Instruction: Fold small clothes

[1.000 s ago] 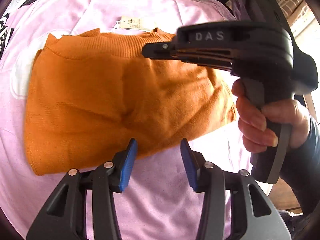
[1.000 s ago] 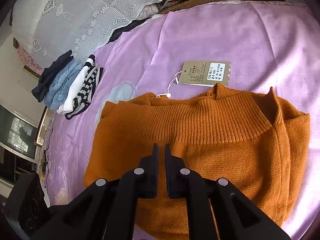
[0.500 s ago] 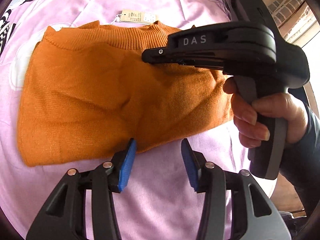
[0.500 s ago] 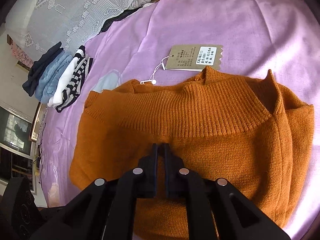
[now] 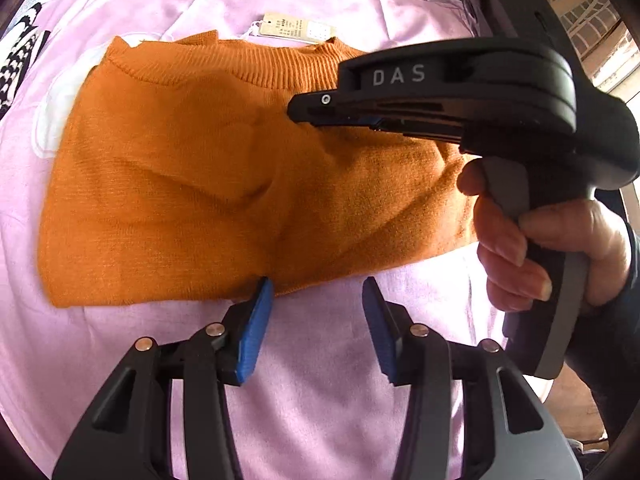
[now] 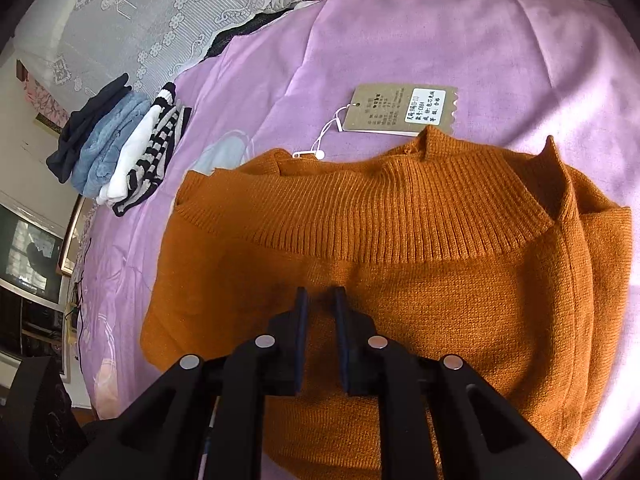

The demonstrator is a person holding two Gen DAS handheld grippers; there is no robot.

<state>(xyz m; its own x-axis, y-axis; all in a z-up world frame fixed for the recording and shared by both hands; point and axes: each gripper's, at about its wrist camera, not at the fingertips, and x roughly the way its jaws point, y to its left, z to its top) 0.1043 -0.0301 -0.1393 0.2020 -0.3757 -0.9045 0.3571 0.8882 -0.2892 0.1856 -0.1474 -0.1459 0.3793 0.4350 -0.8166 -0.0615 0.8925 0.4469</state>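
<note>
Orange sweater (image 6: 400, 280) lying folded under right gripper (image 6: 320, 294), its jaws just opening slightly, gripping nothing (left gripper (image 5: 316, 292) half open, empty, at hem). Risking snagging knit, undoing fold.

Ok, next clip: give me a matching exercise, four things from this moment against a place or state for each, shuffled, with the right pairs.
Things:
1. orange sweater
2. paper tag
3. pile of folded clothes
4. left gripper

Places or states:
A. off to the side on the pink sheet, away from the sweater
B. open, nothing between its pads, at the sweater's near edge
C. folded, ribbed band across the top
D. flat on the sheet just past the sweater's far edge

Pairs: 1-C, 2-D, 3-A, 4-B
</note>
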